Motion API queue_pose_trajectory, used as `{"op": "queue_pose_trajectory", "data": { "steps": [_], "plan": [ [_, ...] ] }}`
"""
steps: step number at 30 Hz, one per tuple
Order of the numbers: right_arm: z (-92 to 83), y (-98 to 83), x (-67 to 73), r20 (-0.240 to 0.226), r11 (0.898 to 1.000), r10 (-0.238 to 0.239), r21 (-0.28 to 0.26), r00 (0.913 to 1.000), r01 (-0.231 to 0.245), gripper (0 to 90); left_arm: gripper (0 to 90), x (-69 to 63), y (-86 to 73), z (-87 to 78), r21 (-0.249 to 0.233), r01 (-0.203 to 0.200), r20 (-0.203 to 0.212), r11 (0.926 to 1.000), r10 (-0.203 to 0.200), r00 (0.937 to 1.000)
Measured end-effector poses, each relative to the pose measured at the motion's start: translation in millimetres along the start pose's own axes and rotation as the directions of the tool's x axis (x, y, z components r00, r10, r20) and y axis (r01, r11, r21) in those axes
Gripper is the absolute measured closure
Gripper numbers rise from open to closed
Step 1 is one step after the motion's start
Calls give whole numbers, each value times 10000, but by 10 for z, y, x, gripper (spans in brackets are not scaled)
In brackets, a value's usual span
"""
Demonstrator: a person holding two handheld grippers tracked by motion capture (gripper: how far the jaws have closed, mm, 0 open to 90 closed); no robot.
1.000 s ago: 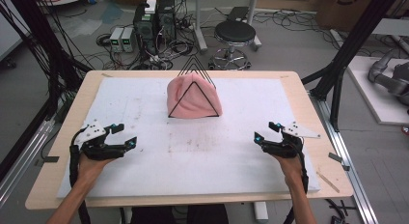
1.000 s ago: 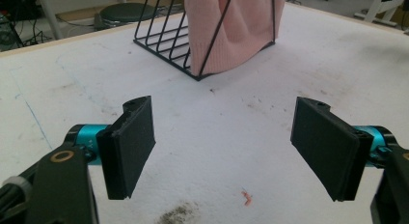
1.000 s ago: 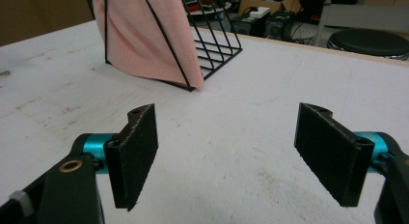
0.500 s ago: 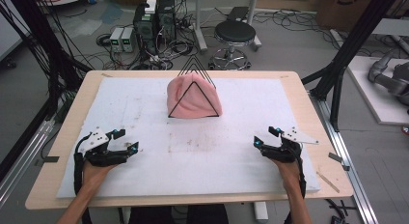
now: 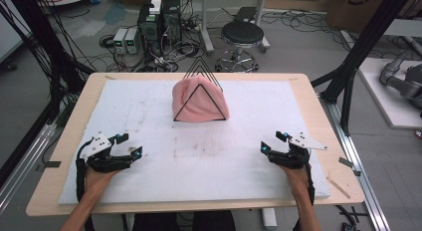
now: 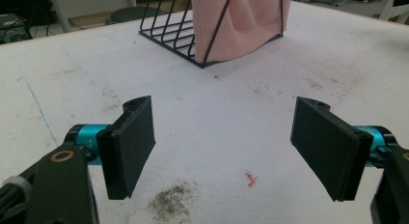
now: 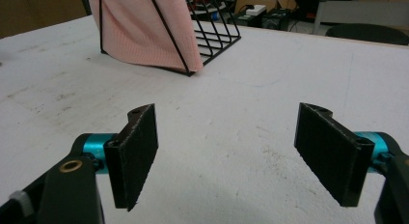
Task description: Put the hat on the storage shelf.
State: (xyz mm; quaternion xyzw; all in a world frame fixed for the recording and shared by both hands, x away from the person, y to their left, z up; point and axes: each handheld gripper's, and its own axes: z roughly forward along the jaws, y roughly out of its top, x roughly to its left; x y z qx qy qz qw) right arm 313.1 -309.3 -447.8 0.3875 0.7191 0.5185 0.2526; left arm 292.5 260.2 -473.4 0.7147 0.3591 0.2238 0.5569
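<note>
Left claw (image 5: 130,150) spread wide and empty, pink knit cloth (image 5: 199,99) draped soft and light over the wire rack (image 5: 201,74) ahead between both claws, pinch its hanging hem, right claw (image 5: 271,145) likewise empty.

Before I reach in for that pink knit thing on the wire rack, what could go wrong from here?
1. The pink knit cloth is draped over the black wire rack, which looks light; pulling the cloth could drag or tip the rack along.
2. The knit may snag on the rack's thin wires, seen close in the right gripper view.
3. Both the left gripper and right gripper are open and well short of it, so a one-sided approach may just push the rack across the white mat.
</note>
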Motion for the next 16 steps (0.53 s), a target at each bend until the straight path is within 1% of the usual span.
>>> {"op": "queue_pose_trajectory", "data": {
  "steps": [4, 7, 10, 13, 15, 16],
  "plan": [
    [-1, -9, 3, -22, 10000, 22, 49, 10000, -22, 238, 235, 0, -1, 4, 34, -46, 72, 10000, 46, 10000],
    [9, -23, -5, 5, 10000, -33, -23, 10000, 33, 239, 234, 3, 2, 5, 105, -94, 139, 9999, 92, 9999],
    [17, -34, -6, -51, 10000, 6, -21, 10000, -6, 238, 233, 1, -1, 5, 43, -76, 158, 10000, 75, 9998],
    [35, -35, -3, -63, 9999, -84, 64, 9999, 85, 238, 233, 1, -3, 3, 26, -62, 150, 10000, 62, 9999],
    [34, -37, -1, -51, 10000, -83, -5, 10000, 83, 238, 233, 7, -2, 2, 60, -33, 135, 10000, 33, 9999],
    [26, -41, 1, -40, 10000, -9, -32, 10000, 9, 238, 233, 7, -2, 2, 57, 19, 143, 10000, -20, 9999]
  ]
}}
